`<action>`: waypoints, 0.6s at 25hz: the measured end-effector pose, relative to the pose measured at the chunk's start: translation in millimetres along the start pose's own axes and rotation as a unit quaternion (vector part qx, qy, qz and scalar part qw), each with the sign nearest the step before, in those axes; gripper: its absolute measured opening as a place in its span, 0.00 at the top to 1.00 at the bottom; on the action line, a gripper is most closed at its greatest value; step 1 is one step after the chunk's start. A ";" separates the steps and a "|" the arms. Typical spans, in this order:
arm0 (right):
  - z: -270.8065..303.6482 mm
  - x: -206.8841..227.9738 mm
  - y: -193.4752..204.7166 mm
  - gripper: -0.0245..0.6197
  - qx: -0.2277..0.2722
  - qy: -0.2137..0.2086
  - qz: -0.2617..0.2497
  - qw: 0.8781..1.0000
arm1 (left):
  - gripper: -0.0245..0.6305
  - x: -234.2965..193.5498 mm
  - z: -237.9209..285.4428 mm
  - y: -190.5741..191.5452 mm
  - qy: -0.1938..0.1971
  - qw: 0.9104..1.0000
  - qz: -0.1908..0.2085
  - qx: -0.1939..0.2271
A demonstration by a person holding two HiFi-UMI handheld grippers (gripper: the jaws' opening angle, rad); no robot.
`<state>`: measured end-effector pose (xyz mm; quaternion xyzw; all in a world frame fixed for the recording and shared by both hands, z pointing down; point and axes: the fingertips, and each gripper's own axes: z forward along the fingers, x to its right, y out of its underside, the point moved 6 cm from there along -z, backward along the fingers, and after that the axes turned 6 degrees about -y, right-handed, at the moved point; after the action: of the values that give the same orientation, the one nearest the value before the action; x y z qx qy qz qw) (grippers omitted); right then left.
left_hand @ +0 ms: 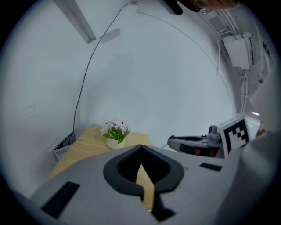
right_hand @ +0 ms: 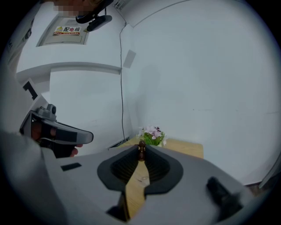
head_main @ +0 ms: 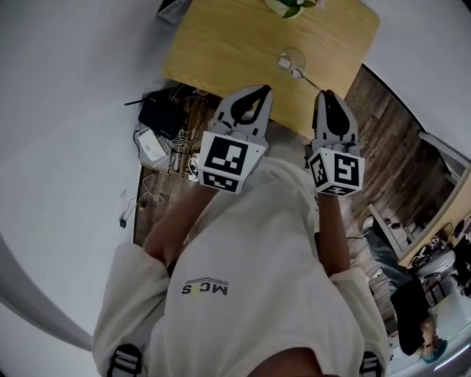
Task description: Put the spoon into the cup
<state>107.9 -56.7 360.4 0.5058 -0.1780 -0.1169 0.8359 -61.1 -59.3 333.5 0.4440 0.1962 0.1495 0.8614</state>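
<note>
Approach stage, no grasp begun: left gripper [head_main: 262, 90] and right gripper [head_main: 324, 94], jaws of each pressed together on nothing, are hovering at the light wooden surface's [head_main: 221, 44] near edge, with the thin metal spoon [head_main: 307, 76] lying by the clear glass cup [head_main: 291, 56] well ahead, likely calling next for a forward reach with jaws opening.

Cup [head_main: 291, 57] on table [head_main: 221, 44], spoon [head_main: 312, 77] apparently at its right, plant [head_main: 291, 6] behind.

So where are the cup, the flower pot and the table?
cup [head_main: 291, 57], head view, its clear glass wall
flower pot [left_hand: 113, 142], left gripper view, the pale pot under the blooms
table [head_main: 221, 44], head view, bare wood left of the cup
</note>
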 end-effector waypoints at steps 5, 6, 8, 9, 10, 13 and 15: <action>16.9 10.3 10.7 0.87 -0.012 -0.004 -0.005 1.000 | 0.95 -2.6 8.2 6.3 -0.010 1.000 -0.002 -0.006; 20.3 11.5 11.9 0.87 -0.013 -0.005 -0.007 1.000 | 0.95 -3.3 9.0 7.6 -0.013 1.000 -0.003 -0.006; 26.9 13.7 16.0 0.87 -0.018 -0.005 -0.008 1.000 | 0.95 -4.6 10.4 10.5 -0.017 1.000 -0.005 -0.008; 30.0 14.5 18.9 0.87 -0.021 -0.005 -0.008 1.000 | 0.95 -5.1 10.8 12.1 -0.017 1.000 -0.006 -0.009; 32.8 15.1 22.0 0.87 -0.024 -0.005 -0.007 1.000 | 0.95 -5.4 11.1 13.8 -0.018 1.000 -0.007 -0.011; 39.0 17.2 29.2 0.87 -0.029 -0.004 -0.008 1.000 | 0.95 -4.2 12.3 18.2 -0.020 1.000 -0.007 -0.015; 42.5 18.8 34.4 0.87 -0.034 -0.004 -0.007 0.999 | 0.95 -2.9 13.4 20.9 -0.020 1.000 -0.006 -0.019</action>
<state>107.9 -82.2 412.3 0.4781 -0.1739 -0.1311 0.8509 -59.1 -58.3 358.4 0.4291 0.1787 0.1391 0.8744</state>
